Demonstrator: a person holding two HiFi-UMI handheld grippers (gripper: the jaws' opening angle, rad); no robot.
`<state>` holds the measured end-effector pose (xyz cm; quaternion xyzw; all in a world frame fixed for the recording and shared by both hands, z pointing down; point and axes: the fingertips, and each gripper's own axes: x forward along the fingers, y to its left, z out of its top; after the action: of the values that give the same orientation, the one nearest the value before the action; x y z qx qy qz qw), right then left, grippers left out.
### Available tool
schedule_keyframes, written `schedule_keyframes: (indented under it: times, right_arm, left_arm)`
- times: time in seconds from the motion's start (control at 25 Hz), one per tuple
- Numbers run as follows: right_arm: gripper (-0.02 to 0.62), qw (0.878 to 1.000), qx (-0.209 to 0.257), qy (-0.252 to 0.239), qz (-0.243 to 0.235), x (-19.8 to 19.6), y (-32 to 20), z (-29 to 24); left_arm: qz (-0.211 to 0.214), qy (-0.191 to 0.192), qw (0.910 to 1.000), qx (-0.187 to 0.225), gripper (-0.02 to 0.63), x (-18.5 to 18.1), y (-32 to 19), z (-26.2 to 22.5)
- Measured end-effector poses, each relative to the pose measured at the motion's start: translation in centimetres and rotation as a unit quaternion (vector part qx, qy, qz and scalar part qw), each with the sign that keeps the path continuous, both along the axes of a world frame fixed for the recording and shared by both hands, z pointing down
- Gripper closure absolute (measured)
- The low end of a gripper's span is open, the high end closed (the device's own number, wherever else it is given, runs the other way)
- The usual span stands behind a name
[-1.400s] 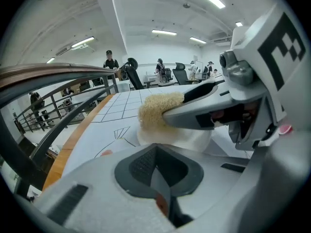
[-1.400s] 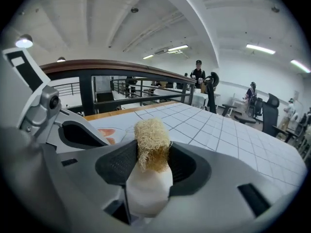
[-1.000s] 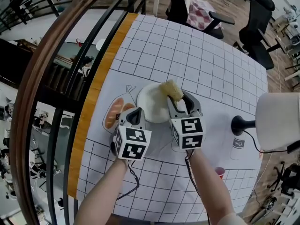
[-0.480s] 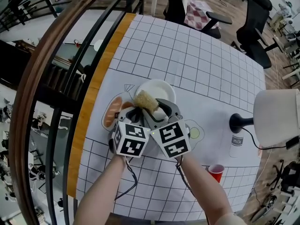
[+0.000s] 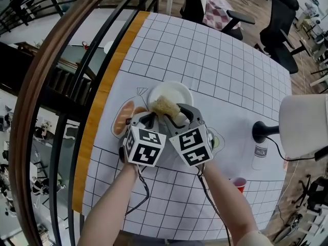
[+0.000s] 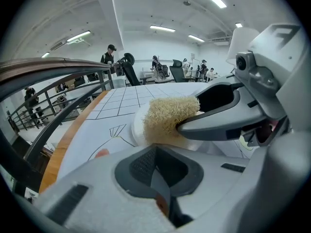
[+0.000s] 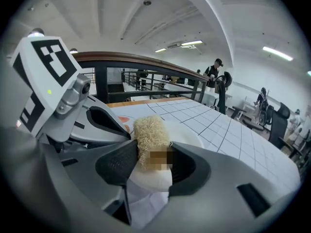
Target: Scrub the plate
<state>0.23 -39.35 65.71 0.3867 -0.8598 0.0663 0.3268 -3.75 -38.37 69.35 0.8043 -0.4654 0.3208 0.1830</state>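
Sponge sits over the plate, ready to rub.
The right claw [image 5: 175, 115] squeezes a scrubby sponge [image 5: 165, 106] that pokes forward over the near side of the white plate [image 5: 178, 90]. The plate sits just ahead of both claws on the checked tabletop [image 5: 220, 65]. The left claw [image 5: 147, 120] is pinched together beside the rim and looks empty. A railing [image 5: 51, 60] runs along the left.

Rough, fibrous scrubber [image 5: 165, 106], smooth white plate [image 5: 177, 91] (under both, a matt gridded tabletop [image 5: 230, 70], wood-look edge)
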Motion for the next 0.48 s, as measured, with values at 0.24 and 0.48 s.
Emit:
schedule_keyframes:
  times: [0.24, 0.48]
  right_arm:
    - [0.407, 0.994, 0.042, 0.065, 0.074, 6.0, -2.6, -0.3]
    - [0.407, 0.987, 0.106, 0.055, 0.104, 7.2, -2.8, -4.1]
  left_arm:
    - [-0.008, 0.006, 0.9999, 0.004, 0.594, -0.1, -0.1, -0.1]
    - [0.002, -0.008, 1.0, 0.004, 0.594, 0.1, 0.1, 0.1]
